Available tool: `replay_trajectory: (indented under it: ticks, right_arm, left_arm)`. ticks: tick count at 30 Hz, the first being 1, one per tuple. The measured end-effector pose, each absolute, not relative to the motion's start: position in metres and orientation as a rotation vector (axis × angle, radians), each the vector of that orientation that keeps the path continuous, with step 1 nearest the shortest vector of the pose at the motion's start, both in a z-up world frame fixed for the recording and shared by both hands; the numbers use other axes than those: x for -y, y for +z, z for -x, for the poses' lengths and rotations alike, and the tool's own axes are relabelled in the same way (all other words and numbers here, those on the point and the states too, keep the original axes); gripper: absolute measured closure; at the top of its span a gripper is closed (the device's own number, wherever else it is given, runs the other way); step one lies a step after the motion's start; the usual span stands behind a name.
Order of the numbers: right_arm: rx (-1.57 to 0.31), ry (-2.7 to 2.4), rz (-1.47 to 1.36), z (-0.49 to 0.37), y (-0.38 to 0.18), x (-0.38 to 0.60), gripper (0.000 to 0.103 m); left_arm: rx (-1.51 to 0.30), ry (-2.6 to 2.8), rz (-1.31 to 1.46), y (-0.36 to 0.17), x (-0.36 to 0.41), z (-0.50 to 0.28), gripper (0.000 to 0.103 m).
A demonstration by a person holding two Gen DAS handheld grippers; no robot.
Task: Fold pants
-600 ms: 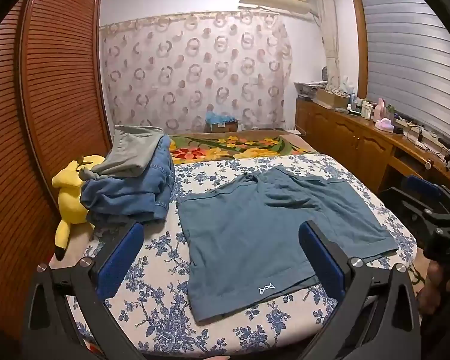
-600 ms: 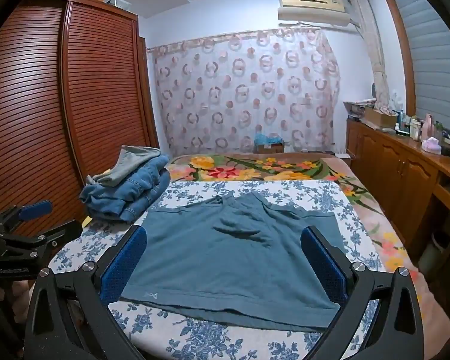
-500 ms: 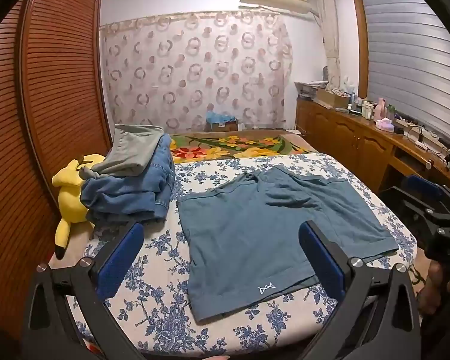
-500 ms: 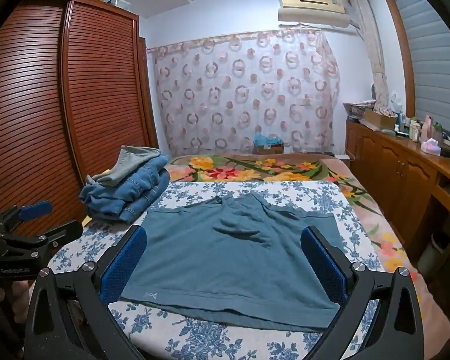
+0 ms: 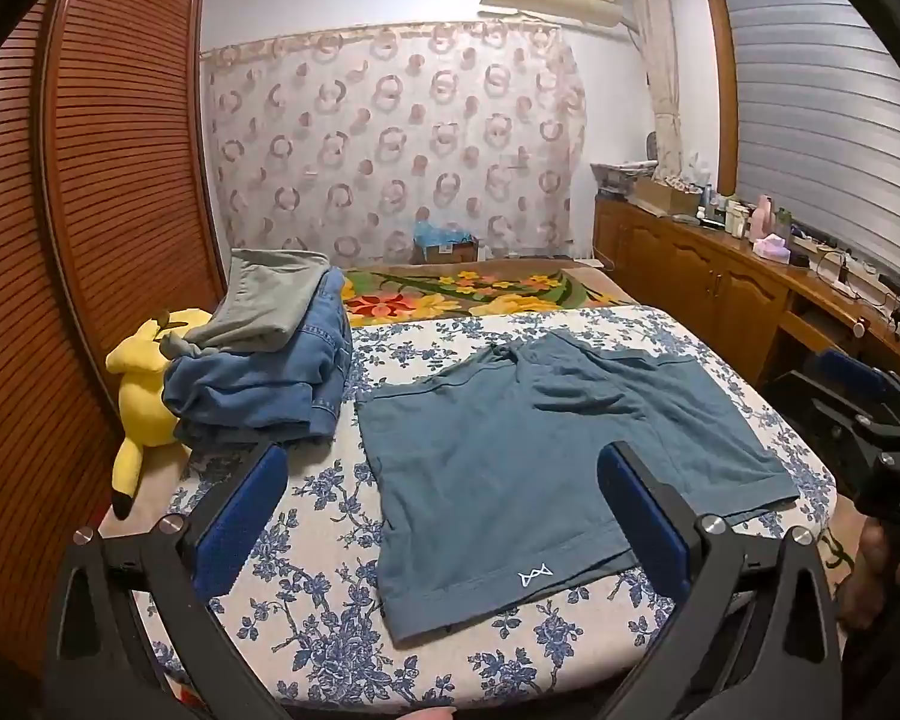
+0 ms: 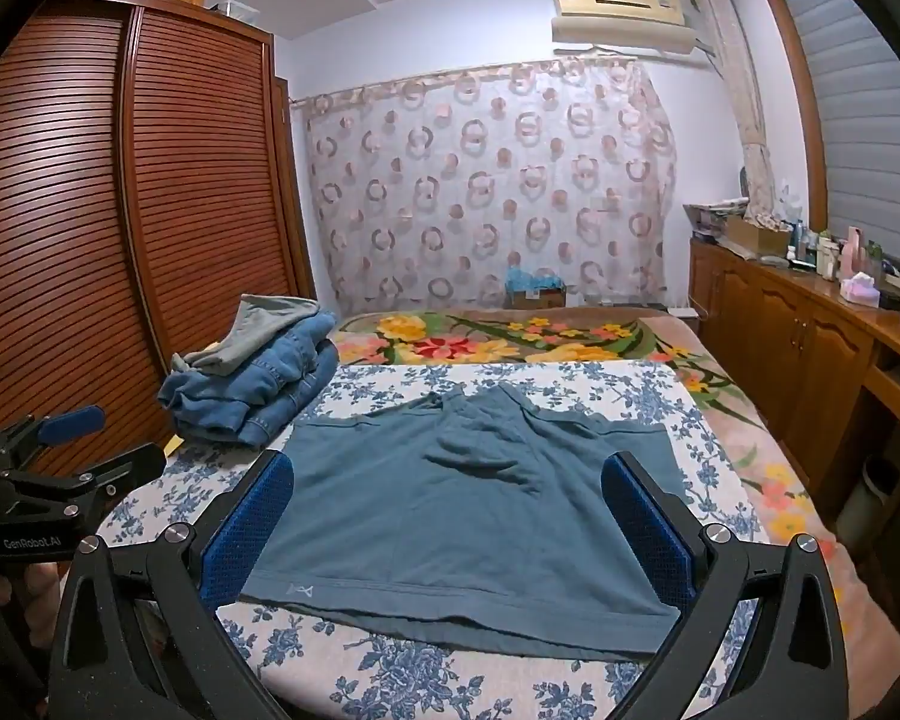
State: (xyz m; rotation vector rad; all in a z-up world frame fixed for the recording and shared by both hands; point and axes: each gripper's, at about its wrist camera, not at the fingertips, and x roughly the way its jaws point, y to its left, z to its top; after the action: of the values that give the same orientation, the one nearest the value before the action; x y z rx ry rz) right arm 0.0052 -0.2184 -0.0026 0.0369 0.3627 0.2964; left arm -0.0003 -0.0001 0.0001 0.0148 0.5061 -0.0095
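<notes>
Teal-blue shorts (image 5: 528,456) lie flat on the blue floral bedsheet (image 5: 312,540), leg hems toward me, waistband at the far side. They also show in the right wrist view (image 6: 468,498). My left gripper (image 5: 441,480) is open and empty, held above the near left part of the shorts. My right gripper (image 6: 447,492) is open and empty, above the near hem. The right gripper shows at the right edge of the left wrist view (image 5: 858,414). The left gripper shows at the left edge of the right wrist view (image 6: 60,450).
A pile of folded jeans and grey clothes (image 5: 270,354) sits at the bed's far left, beside a yellow plush toy (image 5: 144,396). A wooden wardrobe (image 6: 90,240) stands on the left. A cluttered wooden counter (image 5: 750,276) runs along the right. A floral blanket (image 6: 510,339) lies beyond.
</notes>
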Motion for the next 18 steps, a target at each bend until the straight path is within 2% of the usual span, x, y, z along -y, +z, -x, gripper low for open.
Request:
replay_trajectory:
  ticks: [18]
  right_arm:
    - [-0.356, 0.295, -0.041, -0.0035, -0.0034, 0.2192, 0.001]
  left_arm:
    - [-0.506, -0.012, -0.021, -0.0004, -0.0070, 0.0007, 0.000]
